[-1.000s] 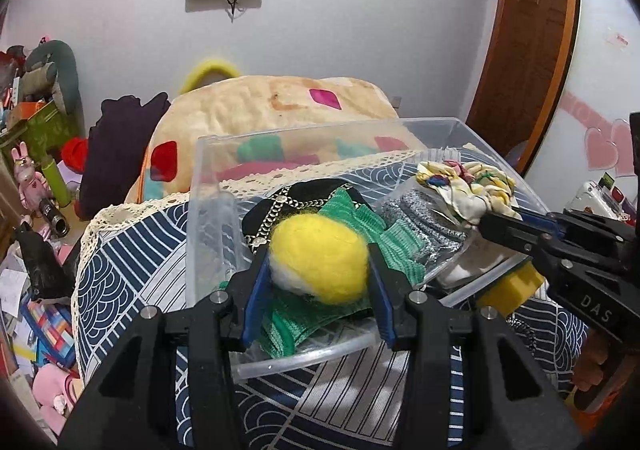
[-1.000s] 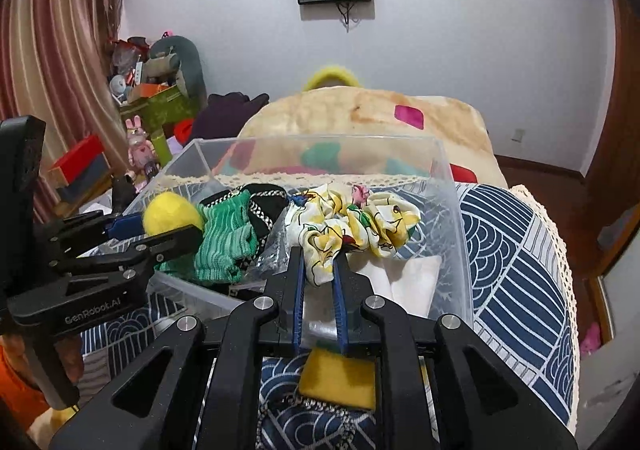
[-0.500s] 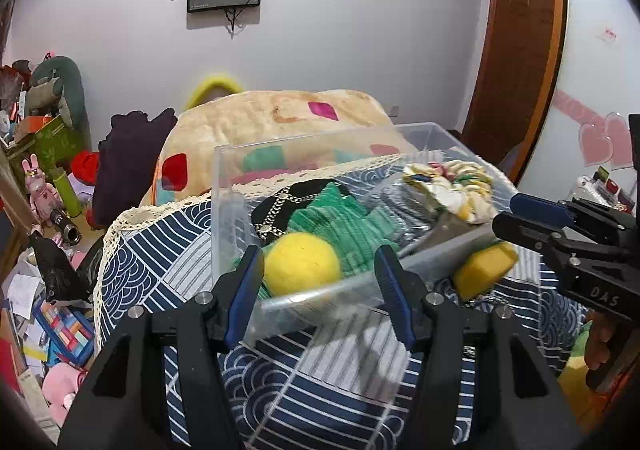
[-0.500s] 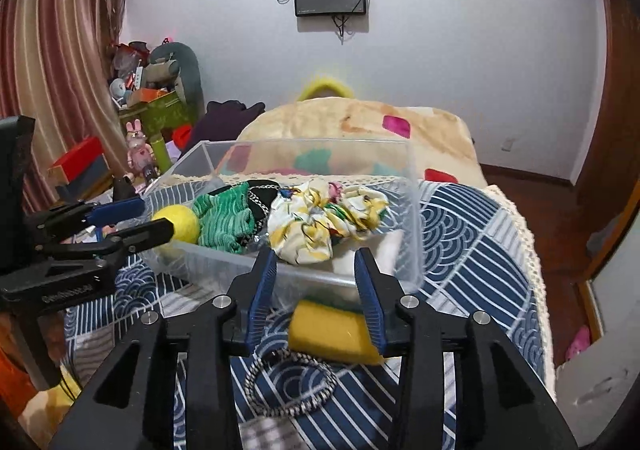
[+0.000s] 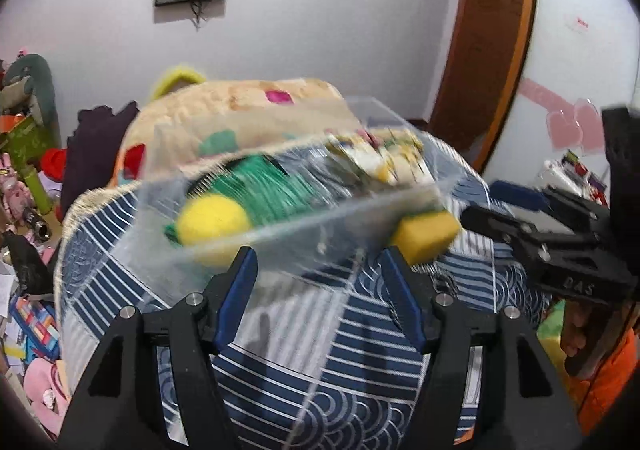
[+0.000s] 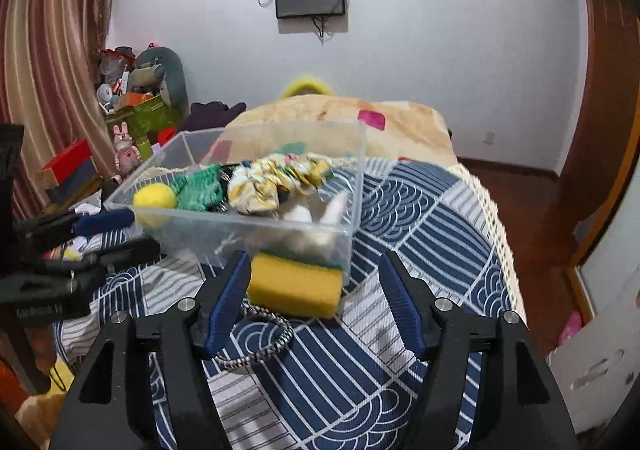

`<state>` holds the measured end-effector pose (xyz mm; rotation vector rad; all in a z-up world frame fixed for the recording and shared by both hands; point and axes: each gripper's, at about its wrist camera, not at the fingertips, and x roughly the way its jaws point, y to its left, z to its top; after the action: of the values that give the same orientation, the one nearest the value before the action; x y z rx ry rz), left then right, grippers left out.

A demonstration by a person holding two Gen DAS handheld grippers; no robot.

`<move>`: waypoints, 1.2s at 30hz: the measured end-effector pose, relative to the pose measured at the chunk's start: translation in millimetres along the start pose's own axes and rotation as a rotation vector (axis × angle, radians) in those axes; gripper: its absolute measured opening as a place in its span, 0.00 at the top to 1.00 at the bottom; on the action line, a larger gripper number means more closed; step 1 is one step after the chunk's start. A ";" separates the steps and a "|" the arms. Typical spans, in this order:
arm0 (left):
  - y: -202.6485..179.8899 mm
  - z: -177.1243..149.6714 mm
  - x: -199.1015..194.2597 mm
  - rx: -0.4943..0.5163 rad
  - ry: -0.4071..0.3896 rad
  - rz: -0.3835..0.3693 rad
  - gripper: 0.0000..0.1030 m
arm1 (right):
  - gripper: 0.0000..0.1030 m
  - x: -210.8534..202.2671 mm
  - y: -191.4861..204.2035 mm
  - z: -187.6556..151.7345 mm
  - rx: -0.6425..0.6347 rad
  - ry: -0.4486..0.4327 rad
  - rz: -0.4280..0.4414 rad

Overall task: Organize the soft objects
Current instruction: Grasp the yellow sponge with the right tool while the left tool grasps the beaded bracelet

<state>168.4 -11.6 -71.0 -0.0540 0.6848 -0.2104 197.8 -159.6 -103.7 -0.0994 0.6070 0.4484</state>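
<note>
Both grippers are hanging wide open and empty before the clear box (image 6: 256, 222). The right gripper (image 6: 316, 290) is framing the yellow sponge (image 6: 294, 284) (lying outside, against the box's near wall); next, closing on it and lifting it in.
</note>
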 end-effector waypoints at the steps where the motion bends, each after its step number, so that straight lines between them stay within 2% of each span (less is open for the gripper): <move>1: -4.7 -4.4 5.2 0.010 0.017 -0.010 0.38 | 0.39 3.7 -1.5 -1.4 0.006 0.010 0.000; 3: -11.8 -11.7 12.8 0.020 0.041 -0.037 0.40 | 0.39 8.6 -2.6 -5.5 0.013 0.030 0.005; 5: -18.6 -17.4 18.1 0.028 0.062 -0.069 0.47 | 0.39 12.9 -2.3 -8.4 0.011 0.048 0.007; 9: -31.2 -25.9 28.8 0.046 0.090 -0.094 0.54 | 0.38 15.4 0.8 -10.2 0.006 0.064 0.017; 13: -35.7 -30.7 40.4 0.040 0.115 -0.113 0.65 | 0.28 20.2 7.2 -9.9 -0.003 0.078 0.023; 16: -37.8 -34.4 46.5 0.046 0.112 -0.109 0.76 | 0.27 25.4 10.1 -11.4 -0.014 0.088 0.024; 18: -40.5 -35.3 46.7 0.058 0.098 -0.106 0.92 | 0.27 31.2 11.6 -11.7 -0.014 0.102 0.022; 22: -39.5 -36.7 43.8 0.058 0.093 -0.102 0.95 | 0.28 41.5 14.3 -12.6 0.002 0.121 0.032; 24: -36.7 -37.1 42.1 0.056 0.088 -0.087 0.95 | 0.41 43.4 15.1 -14.4 0.013 0.129 0.050; 29: -15.3 -34.8 24.4 0.013 0.050 -0.073 0.95 | 0.45 32.9 16.9 -19.1 0.004 0.110 0.047; 36: 3.4 -20.7 -11.4 -0.017 -0.039 -0.040 0.95 | 0.45 4.2 21.6 -12.6 -0.051 0.035 0.026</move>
<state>147.3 -5.5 -80.3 -0.0881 0.6471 -0.2418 184.9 -141.3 -115.6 -0.1482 0.6319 0.4887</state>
